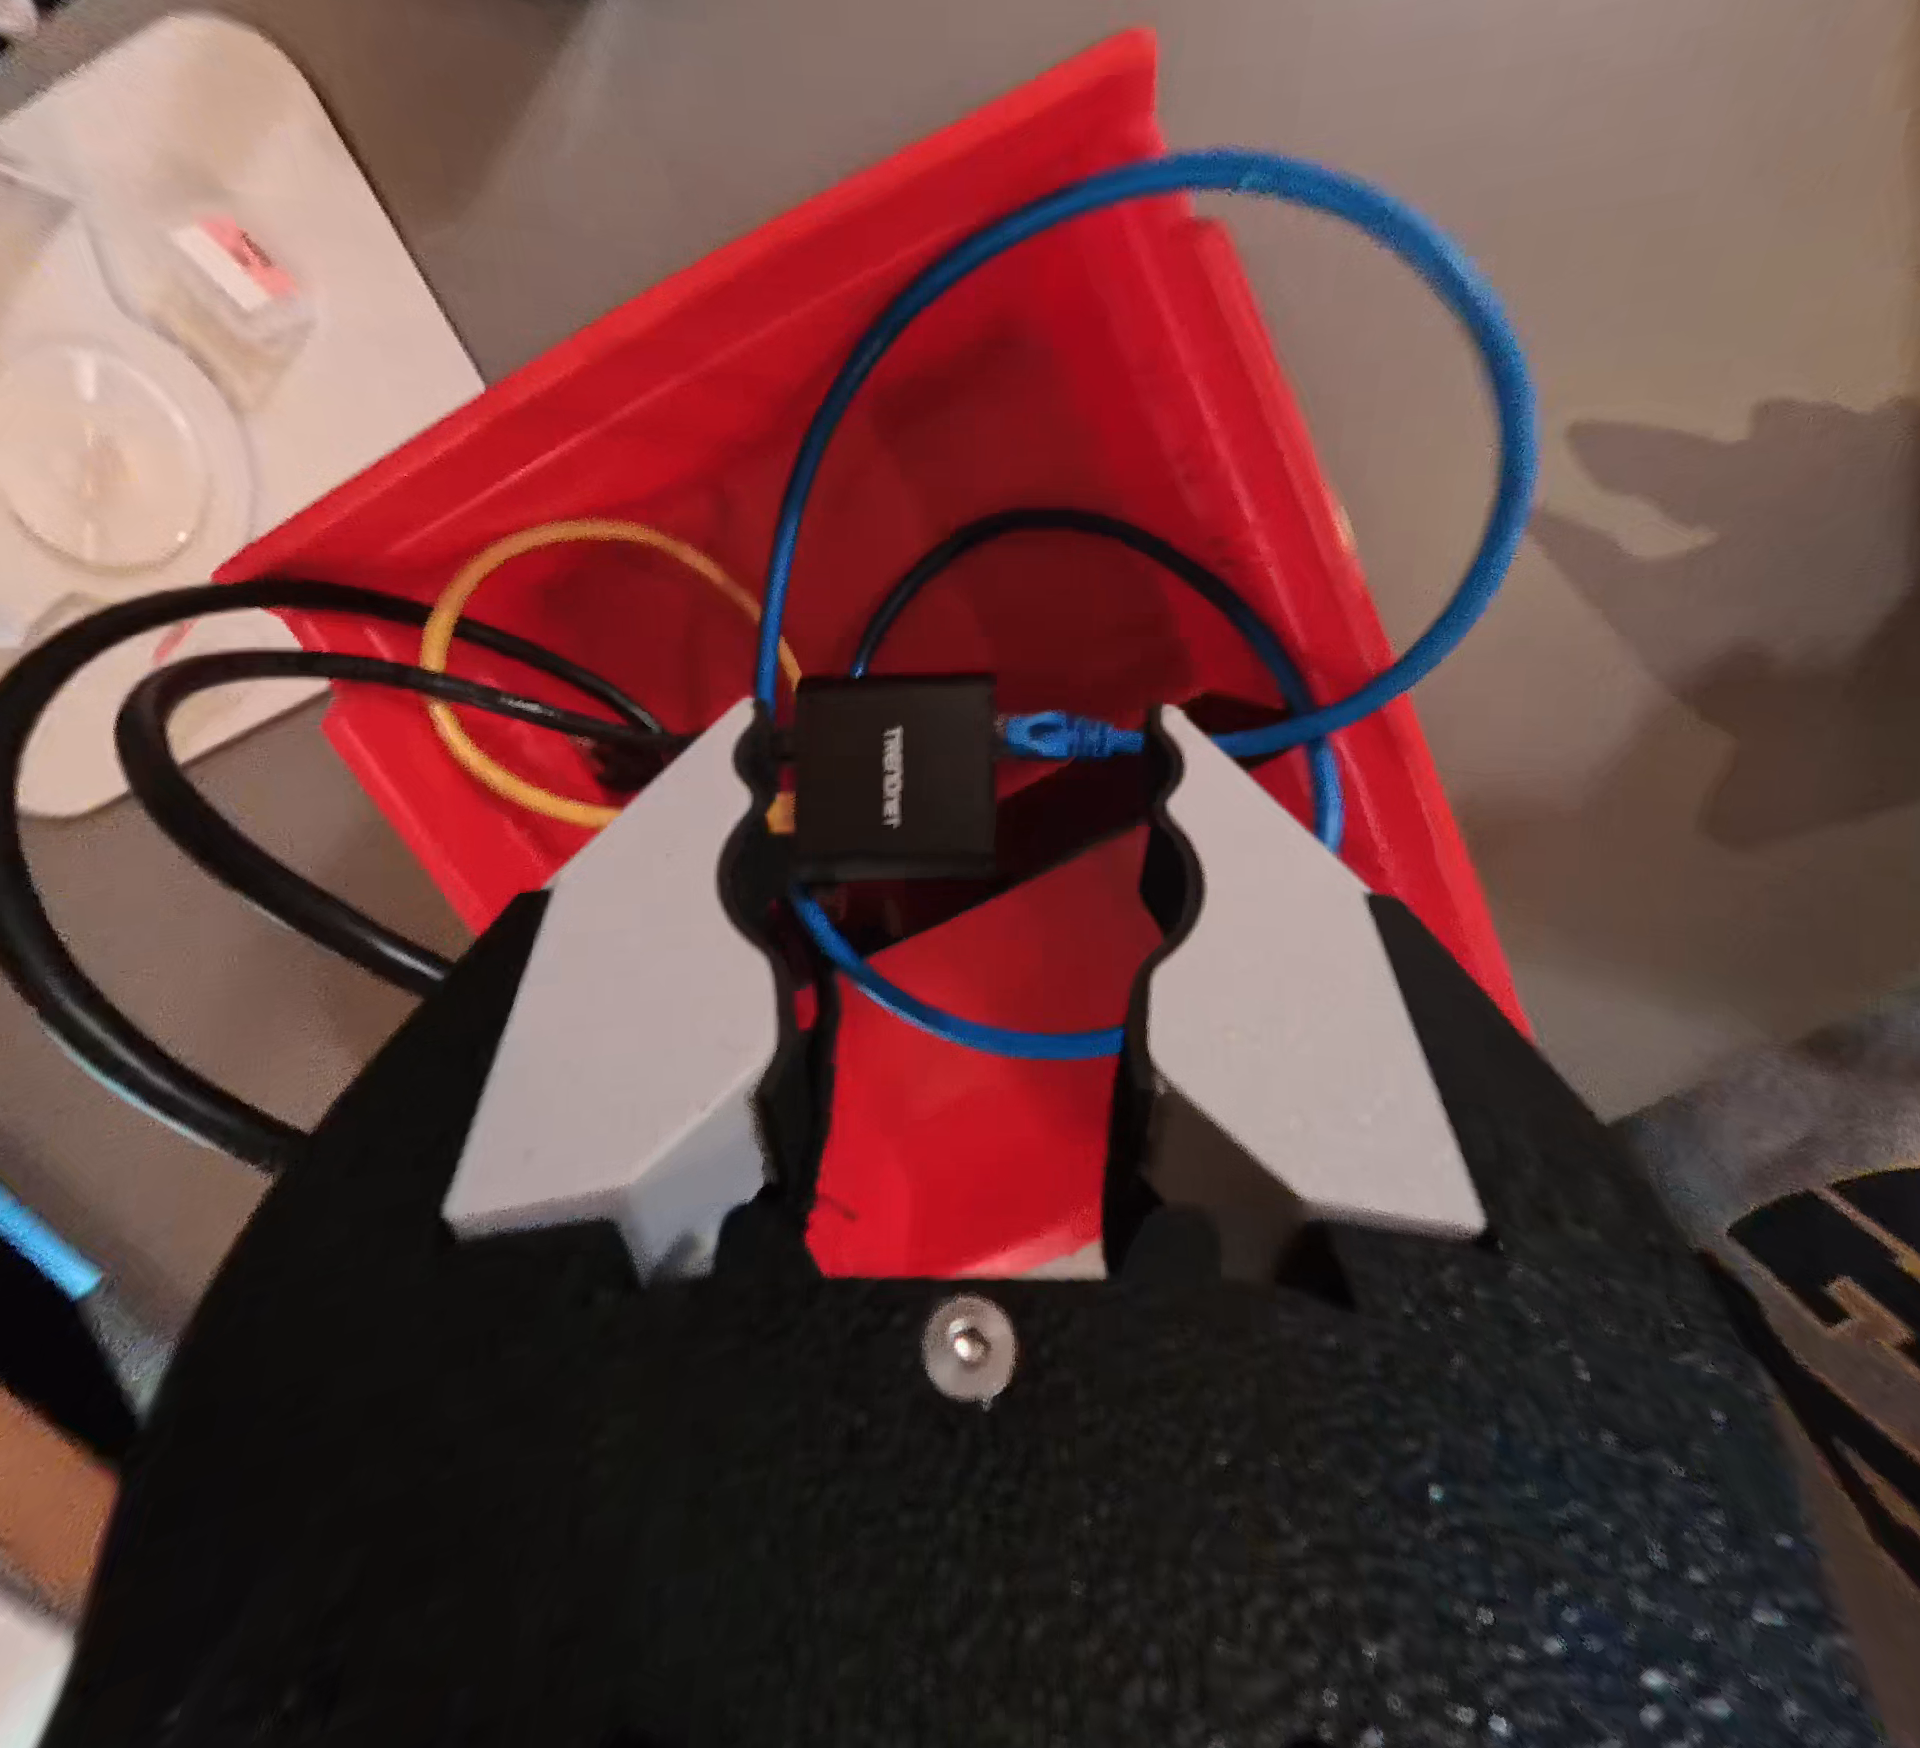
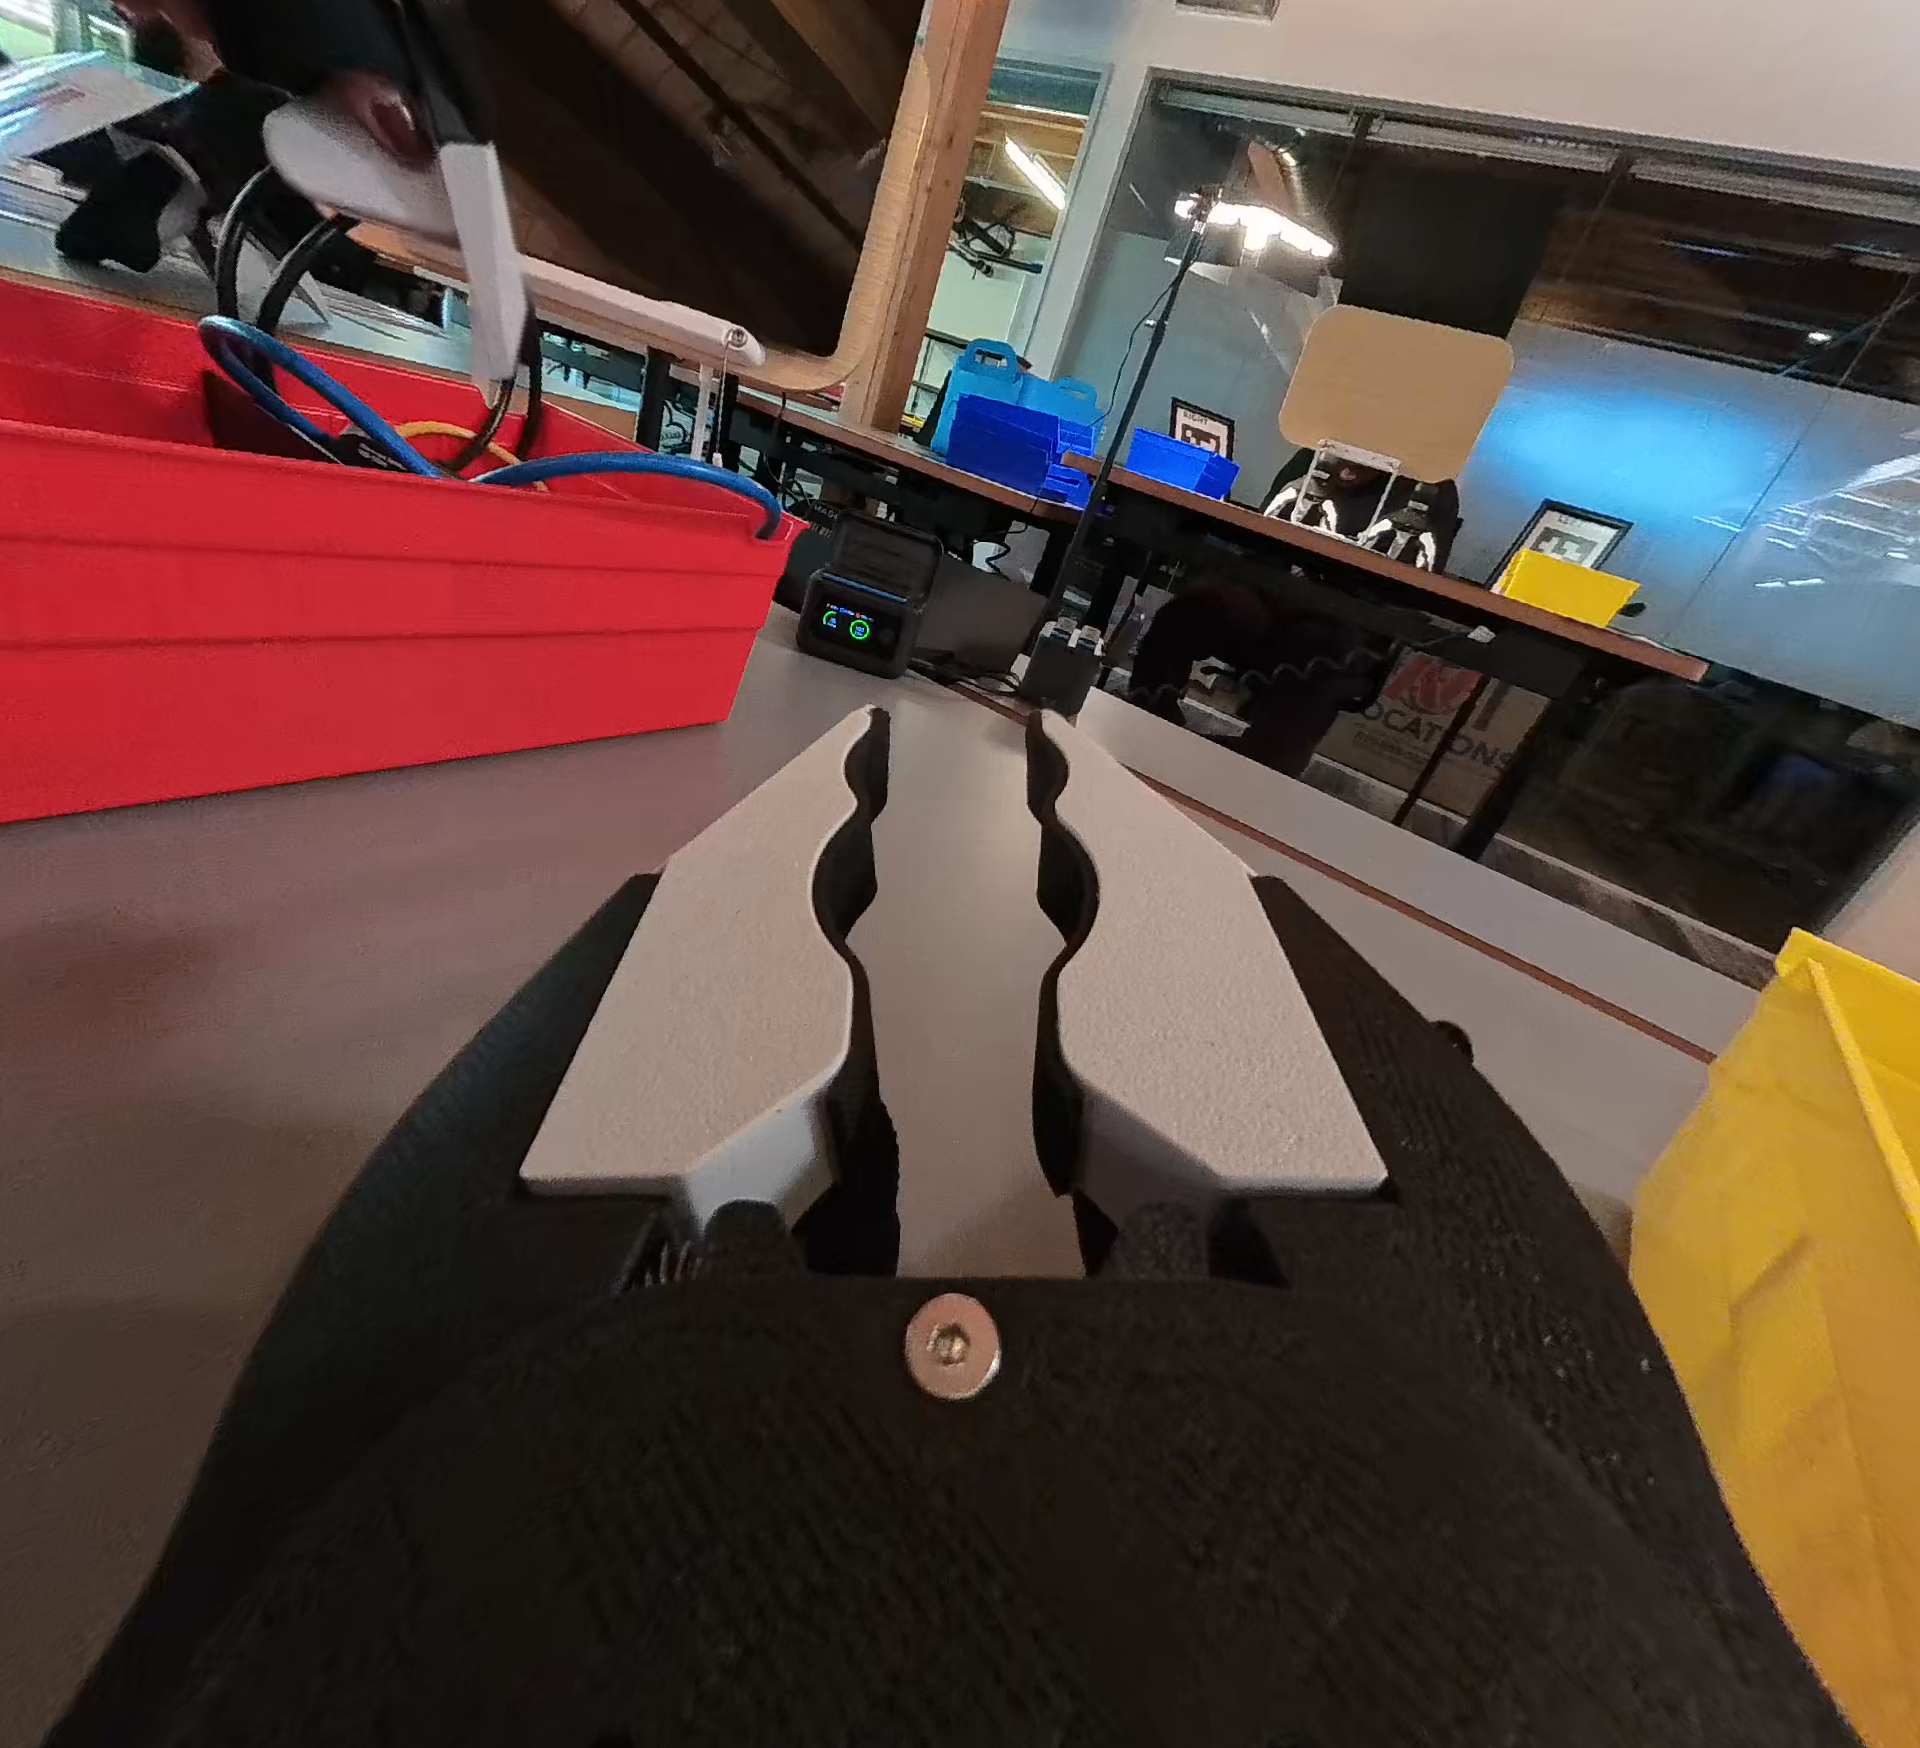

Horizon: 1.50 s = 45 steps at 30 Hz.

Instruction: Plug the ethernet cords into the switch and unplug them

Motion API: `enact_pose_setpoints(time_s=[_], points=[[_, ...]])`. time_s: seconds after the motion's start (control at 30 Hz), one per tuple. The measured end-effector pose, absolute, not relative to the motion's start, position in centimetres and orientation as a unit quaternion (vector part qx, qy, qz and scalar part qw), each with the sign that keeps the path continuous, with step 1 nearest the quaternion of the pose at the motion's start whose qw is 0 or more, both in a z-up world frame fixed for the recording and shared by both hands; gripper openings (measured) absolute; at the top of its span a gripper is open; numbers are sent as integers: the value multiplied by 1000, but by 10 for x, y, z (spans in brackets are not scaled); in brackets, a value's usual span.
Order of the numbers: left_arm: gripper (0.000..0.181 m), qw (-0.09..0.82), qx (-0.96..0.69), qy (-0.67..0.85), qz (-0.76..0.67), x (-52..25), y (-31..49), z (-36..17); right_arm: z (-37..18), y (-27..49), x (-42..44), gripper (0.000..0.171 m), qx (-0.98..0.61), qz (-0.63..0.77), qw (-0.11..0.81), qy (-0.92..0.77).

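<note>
On the grey desk, a red plastic bin holds the small black switch with the blue ethernet cord plugged in. Left gripper spread over it; right gripper apart, empty.

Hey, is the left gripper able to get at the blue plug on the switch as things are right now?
Probably yes. The left gripper is open above the red bin, and the blue plug sticks out of the black switch between its fingertips. Only loose loops of blue cable lie nearby.
</note>
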<state>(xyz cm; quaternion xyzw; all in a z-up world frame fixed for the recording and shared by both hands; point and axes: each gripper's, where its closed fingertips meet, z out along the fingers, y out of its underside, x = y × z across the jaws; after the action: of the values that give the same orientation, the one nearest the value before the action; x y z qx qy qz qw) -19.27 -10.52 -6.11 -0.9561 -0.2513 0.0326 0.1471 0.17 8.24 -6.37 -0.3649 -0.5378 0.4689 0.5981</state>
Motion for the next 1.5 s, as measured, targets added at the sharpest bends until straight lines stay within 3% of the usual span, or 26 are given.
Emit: enact_pose_setpoints(time_s=[0.03, 0.37, 0.6, 0.77, 0.87, 0.97, 1.27, 1.5], points=[[74, 122, -960, -251, 35, -196, -112, -65, -64, 82, 1, 24, -365, 469, 597, -538], [75, -53, -972, -231, 1, -206, -145, -100, -65, 77, -1, 24, -361, 467, 596, -544], [80, -73, -970, -230, -18, -207, -146, -104, -66, 74, -3, 24, -359, 469, 594, -546], [82, -48, -996, -5, 75, -220, -139, -86, -66, 71, -4, 24, -358, 471, 591, -548], [66, -66, -975, 192, 87, -206, -142, -85, -67, 69, -5, 24, -355, 470, 590, -552], [65, -85, -951, 284, 90, -198, -145, -92, -67, 68, -5, 24, -354, 470, 590, -553], [85, -110, -906, 398, 89, -200, -140, -100, -67, 68, -4, 24, -359, 474, 585, -552], [80, -133, -888, 432, 85, -203, -134, -97, -67, 69, -4, 24, -362, 476, 581, -552]])
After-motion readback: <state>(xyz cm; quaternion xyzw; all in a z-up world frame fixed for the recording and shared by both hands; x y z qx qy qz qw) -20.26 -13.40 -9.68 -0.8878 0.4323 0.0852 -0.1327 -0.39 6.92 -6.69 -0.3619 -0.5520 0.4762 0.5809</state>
